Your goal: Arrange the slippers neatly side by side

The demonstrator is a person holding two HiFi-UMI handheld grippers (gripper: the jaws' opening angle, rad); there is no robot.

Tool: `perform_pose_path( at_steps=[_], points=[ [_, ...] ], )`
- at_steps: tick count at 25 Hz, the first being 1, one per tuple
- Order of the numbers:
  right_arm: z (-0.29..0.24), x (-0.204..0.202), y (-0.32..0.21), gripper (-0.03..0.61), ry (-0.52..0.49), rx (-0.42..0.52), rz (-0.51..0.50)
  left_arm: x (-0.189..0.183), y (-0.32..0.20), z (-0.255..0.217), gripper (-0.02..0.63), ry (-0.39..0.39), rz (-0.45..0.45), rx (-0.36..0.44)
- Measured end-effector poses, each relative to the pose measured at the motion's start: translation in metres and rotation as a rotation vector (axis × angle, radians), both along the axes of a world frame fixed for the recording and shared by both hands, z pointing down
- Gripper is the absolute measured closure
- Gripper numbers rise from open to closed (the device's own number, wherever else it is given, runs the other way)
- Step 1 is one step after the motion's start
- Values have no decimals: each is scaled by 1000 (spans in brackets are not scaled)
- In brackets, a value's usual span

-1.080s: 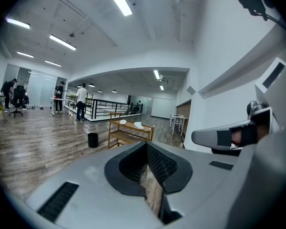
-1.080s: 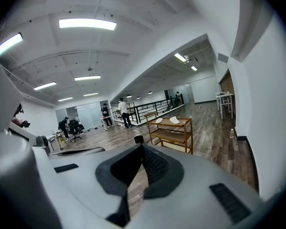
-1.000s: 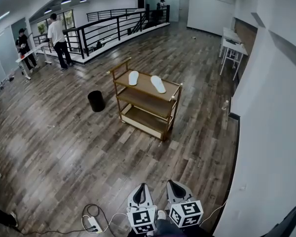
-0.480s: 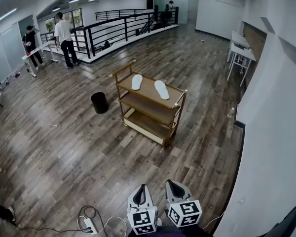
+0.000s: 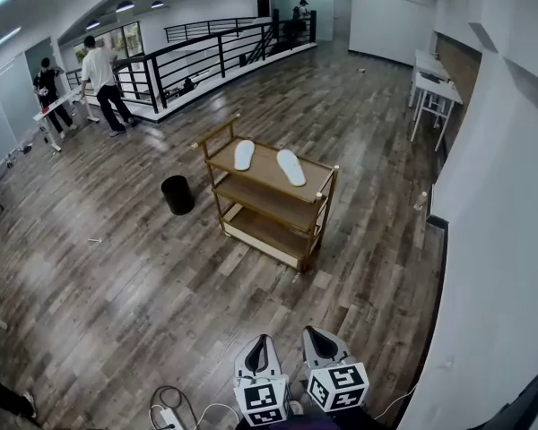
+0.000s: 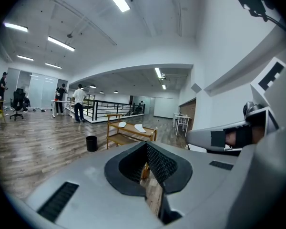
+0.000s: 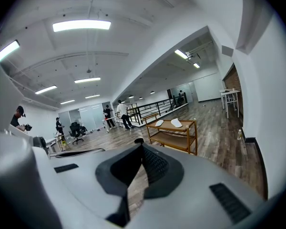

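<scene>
Two white slippers lie apart on the top shelf of a wooden cart (image 5: 316,192) in the middle of the room: the left slipper (image 5: 244,154) and the right slipper (image 5: 291,167), angled away from each other. They also show far off in the left gripper view as slippers (image 6: 139,128) and in the right gripper view as slippers (image 7: 176,122). My left gripper (image 5: 257,345) and right gripper (image 5: 316,336) sit side by side at the bottom of the head view, well short of the cart. Both are shut with nothing between the jaws.
A black bin (image 5: 177,194) stands on the wood floor left of the cart. A power strip with cables (image 5: 170,412) lies by my feet. White wall runs along the right. Two people (image 5: 99,82) stand by a black railing far left; white tables (image 5: 432,88) far right.
The view has moved forward a little, so the cart and slippers sit slightly nearer. Both grippers stay shut and hold the same place in the head view.
</scene>
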State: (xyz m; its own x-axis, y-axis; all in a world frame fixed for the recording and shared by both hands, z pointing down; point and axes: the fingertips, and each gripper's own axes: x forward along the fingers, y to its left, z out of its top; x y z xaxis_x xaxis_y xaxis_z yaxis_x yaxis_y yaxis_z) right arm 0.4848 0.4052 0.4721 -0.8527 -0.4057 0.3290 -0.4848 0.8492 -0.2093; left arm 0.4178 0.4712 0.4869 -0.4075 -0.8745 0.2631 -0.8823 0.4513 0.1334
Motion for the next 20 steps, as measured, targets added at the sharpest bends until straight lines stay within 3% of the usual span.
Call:
perform_pose_path(
  at_steps=[15,20],
  points=[
    [5,-125,-61,580,13,33,27,-132,-54,3,614,1,8,36],
    [8,-149,-67,580,32,47,31,-156,-63,10,614,27,10,41]
  ],
)
